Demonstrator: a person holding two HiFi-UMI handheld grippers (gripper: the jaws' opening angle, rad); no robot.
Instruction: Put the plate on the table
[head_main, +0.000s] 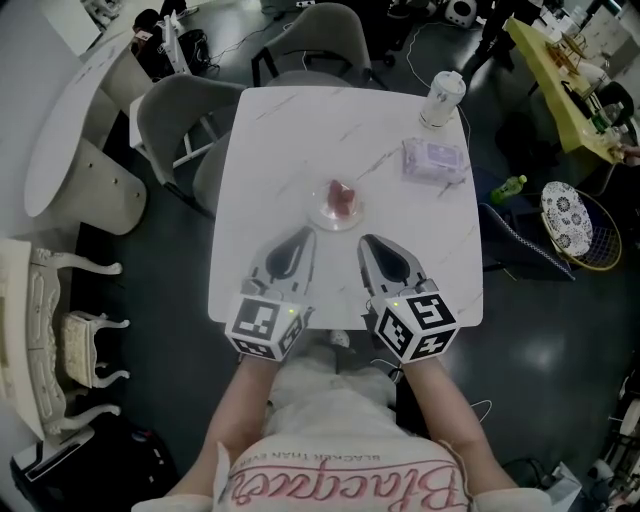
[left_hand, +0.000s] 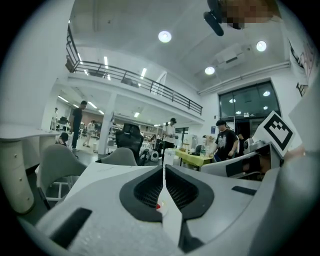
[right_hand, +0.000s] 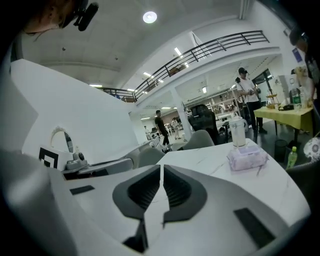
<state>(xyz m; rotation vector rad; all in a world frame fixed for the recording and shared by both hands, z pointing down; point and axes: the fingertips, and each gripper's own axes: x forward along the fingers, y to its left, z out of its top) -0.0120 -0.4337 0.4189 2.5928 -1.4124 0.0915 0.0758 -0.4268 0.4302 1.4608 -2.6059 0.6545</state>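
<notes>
A small clear plate (head_main: 335, 207) with a pink-red piece on it rests on the white marble table (head_main: 280, 130), near the middle. In the head view my left gripper (head_main: 303, 235) lies just in front and left of the plate, jaws together and holding nothing. My right gripper (head_main: 367, 241) lies in front and right of it, also shut and empty. In the left gripper view the left gripper (left_hand: 163, 169) has its pads pressed together, with a red speck low in the slit. In the right gripper view the right gripper (right_hand: 161, 171) is shut over the tabletop.
A pack of wipes (head_main: 434, 160) and a white lidded cup (head_main: 441, 99) sit at the table's far right. Grey chairs (head_main: 185, 120) stand to the left and behind. A green bottle (head_main: 509, 187) and a racket (head_main: 570, 216) lie on the floor at right.
</notes>
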